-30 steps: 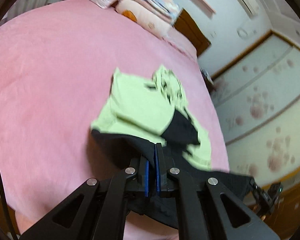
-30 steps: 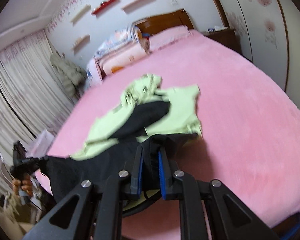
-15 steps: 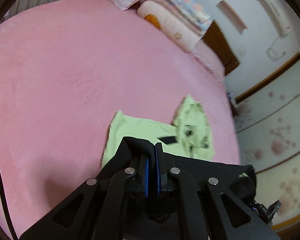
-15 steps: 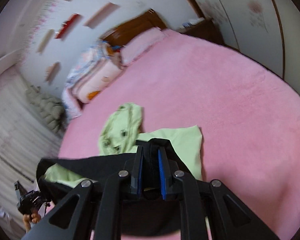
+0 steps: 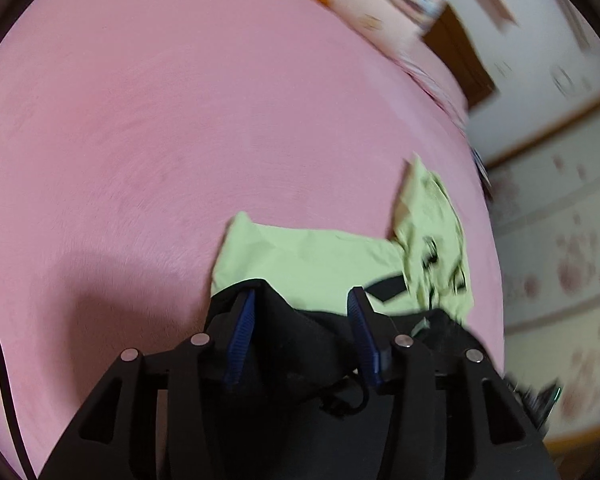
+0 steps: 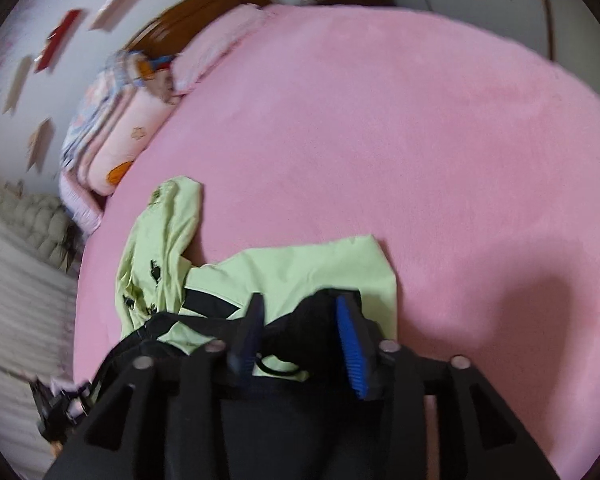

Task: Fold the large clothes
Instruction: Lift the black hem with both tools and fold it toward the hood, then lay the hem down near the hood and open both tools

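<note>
1. The left gripper (image 5: pixel 302 320) had its blue-padded jaws spread wide, and the black hem of the garment (image 5: pixel 312 264) lay slack between them, gripped by neither pad as far as the blurred left wrist view showed.
2. The right gripper (image 6: pixel 300 328) was likewise parted wide, with black fabric bunched between its pads, loose and not pinched.
3. The garment, lime-green with black panels, lay on the pink bedspread (image 5: pixel 180 120) directly ahead of both tools, its black edge doubled over onto the green body.
4. Its hood (image 6: pixel 168 216) trailed away toward the headboard and the stacked quilts (image 6: pixel 112 136), so the long axis ran from the grippers toward that end of the bed.
5. The folded black edge spanned crosswise between the two grippers, each about equally close to its own corner.
6. My judgement: with the fold laid down, the next grab would need a fresh edge, likely the sides flanking the body.
</note>
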A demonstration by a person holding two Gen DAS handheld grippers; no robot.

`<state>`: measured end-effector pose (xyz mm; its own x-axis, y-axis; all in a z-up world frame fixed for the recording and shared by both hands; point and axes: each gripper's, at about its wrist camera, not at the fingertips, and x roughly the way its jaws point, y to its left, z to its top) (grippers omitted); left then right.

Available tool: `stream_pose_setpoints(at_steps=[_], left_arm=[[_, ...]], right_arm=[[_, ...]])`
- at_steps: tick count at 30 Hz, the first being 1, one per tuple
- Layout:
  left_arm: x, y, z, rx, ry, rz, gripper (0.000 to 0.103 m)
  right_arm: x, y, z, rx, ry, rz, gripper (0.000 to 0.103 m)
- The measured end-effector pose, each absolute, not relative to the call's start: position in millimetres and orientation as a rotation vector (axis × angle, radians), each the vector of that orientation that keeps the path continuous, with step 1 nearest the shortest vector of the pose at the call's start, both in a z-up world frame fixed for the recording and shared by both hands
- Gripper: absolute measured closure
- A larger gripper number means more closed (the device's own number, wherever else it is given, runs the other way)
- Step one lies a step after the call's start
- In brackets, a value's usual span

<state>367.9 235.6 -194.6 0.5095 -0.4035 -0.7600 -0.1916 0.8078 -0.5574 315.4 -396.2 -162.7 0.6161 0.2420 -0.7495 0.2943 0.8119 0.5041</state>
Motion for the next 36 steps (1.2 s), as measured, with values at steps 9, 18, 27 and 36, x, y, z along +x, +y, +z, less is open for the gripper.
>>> stream_pose_setpoints(at_steps=[9, 18, 27, 36], left_arm=[[348.8, 233.3, -167.8, -0.462, 0.970, -0.359, 0.049], [339.8, 207.2, -166.9, -0.155, 1.004, -0.453, 0.048], [326.5, 189.1, -178.1, 0.190, 1.026, -0.485, 0.048], [345.1, 181.6, -188.3, 0.394, 0.916, -0.324, 0.048]], right_arm=[[306.7, -377.5, -137.7, 0.356, 0.900, 0.110, 0.045], [325.0, -351.4, -161.0, 0.127, 0.973, 0.069, 0.045], [339.3, -357.9, -178.0, 0.173, 0.994, 0.054, 0.045], [358.1, -359.6, -183.1, 0.174, 0.999, 0.026, 0.044]])
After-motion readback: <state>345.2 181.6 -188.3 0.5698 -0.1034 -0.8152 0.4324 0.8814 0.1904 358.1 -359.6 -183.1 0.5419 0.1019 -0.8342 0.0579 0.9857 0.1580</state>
